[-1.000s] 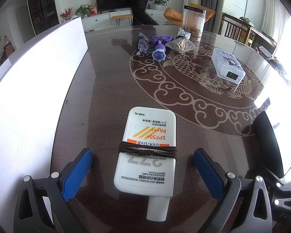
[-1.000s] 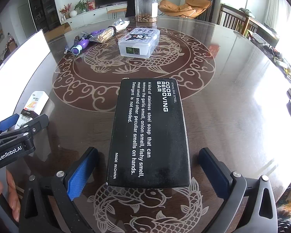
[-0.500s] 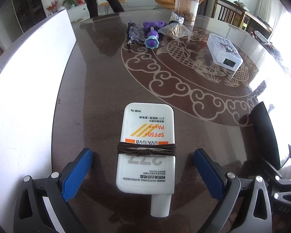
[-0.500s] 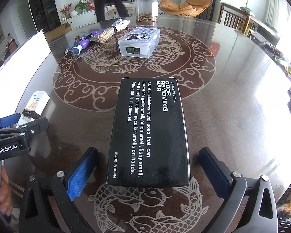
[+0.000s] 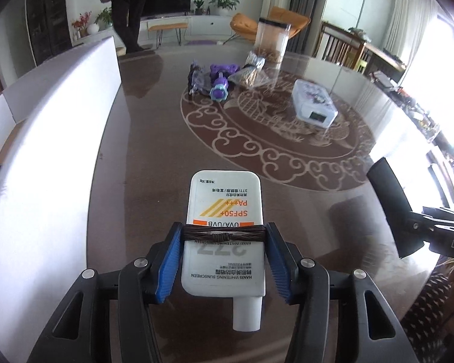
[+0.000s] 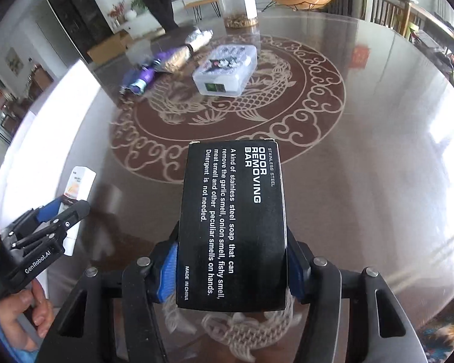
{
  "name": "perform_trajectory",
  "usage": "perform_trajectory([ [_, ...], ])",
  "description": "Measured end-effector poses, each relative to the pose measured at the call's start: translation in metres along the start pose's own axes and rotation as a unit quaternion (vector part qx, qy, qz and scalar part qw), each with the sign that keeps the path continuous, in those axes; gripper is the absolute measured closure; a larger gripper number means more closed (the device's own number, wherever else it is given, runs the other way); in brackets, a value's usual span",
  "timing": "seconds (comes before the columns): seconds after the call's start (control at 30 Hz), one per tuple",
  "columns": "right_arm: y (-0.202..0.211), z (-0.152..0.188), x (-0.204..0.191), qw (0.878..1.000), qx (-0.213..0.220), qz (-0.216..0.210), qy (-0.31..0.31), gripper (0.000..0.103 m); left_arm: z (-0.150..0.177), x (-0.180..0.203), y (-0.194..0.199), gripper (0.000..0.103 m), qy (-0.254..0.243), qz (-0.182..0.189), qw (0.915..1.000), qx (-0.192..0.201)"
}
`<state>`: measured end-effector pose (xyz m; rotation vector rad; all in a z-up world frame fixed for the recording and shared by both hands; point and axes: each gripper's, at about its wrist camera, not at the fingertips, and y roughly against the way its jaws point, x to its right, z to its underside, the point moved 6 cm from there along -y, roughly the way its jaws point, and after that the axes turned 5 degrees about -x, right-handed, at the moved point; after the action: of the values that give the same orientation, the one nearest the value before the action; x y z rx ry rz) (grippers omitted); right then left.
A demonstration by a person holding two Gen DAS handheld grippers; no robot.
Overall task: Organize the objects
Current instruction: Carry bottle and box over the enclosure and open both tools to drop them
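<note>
**A:** Across the whole lower frame of both views: the counter, dark and glossy with a pale dragon-and-cloud medallion. A white board stands along its left edge in the left wrist view. Why is everything else bunched at the top?

**B:** My reading: the far items form the unsorted cluster. A clear jar sits at upper centre, a translucent lidded box to the right of centre, a crinkled snack bag just beside the jar, and a purple toy touching the bag's left side. The two near items are held apart from them, each gripped separately.

**A:** Right side?

**B:** The black box, printed "ODOR REMOVING BAR", lies lengthwise at lower centre of the right wrist view. The right hand-held gripper is clamped on its long sides, blue pads pressed flush. Cannot tell if the box is lifted or resting.

**A:** Left side?

**B:** The sunscreen tube, white, cap toward the camera, sits at lower centre of the left wrist view. The left hand-held gripper is closed against both its edges, level with the brown cord knotted round its middle. Gripping across the flat width suits a slippery tube, I judge.

**A:** Smallest item?

**B:** The cord. Its purpose is unclear.
</note>
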<state>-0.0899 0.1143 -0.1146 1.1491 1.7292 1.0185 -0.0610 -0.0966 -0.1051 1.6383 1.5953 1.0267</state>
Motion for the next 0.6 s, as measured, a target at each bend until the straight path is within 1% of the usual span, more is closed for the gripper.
perform_trajectory([
  [0.13,0.027,0.000,-0.020,1.000,0.018,-0.024,0.011,0.045,-0.005,-0.003,0.043,0.050,0.017,0.035,0.9988,0.030],
  [0.2,0.044,-0.004,-0.039,0.998,0.031,-0.042,0.021,0.045,-0.012,-0.013,0.076,0.050,0.034,0.057,0.9965,0.052],
  [0.27,0.062,-0.012,-0.068,0.996,0.046,-0.068,0.036,0.045,-0.021,-0.030,0.104,0.050,0.045,0.058,0.9943,0.078],
  [0.33,0.081,-0.021,-0.108,0.992,0.062,-0.096,0.061,0.045,-0.026,-0.056,0.133,0.050,0.053,0.040,0.9923,0.105],
  [0.37,0.086,-0.023,-0.124,0.990,0.067,-0.105,0.072,0.045,-0.027,-0.074,0.146,0.050,0.059,0.023,0.9913,0.115],
  [0.43,0.098,-0.028,-0.171,0.982,0.074,-0.137,0.105,0.045,-0.025,-0.111,0.163,0.050,0.076,-0.016,0.9893,0.124],
  [0.5,0.107,-0.032,-0.222,0.972,0.072,-0.173,0.140,0.045,-0.018,-0.152,0.170,0.050,0.102,-0.059,0.9857,0.121],
  [0.53,0.108,-0.033,-0.241,0.968,0.069,-0.184,0.154,0.045,-0.012,-0.178,0.170,0.050,0.119,-0.086,0.9827,0.112],
  [0.6,0.106,-0.035,-0.287,0.959,0.061,-0.201,0.189,0.045,-0.002,-0.213,0.165,0.050,0.147,-0.114,0.9778,0.096],
])
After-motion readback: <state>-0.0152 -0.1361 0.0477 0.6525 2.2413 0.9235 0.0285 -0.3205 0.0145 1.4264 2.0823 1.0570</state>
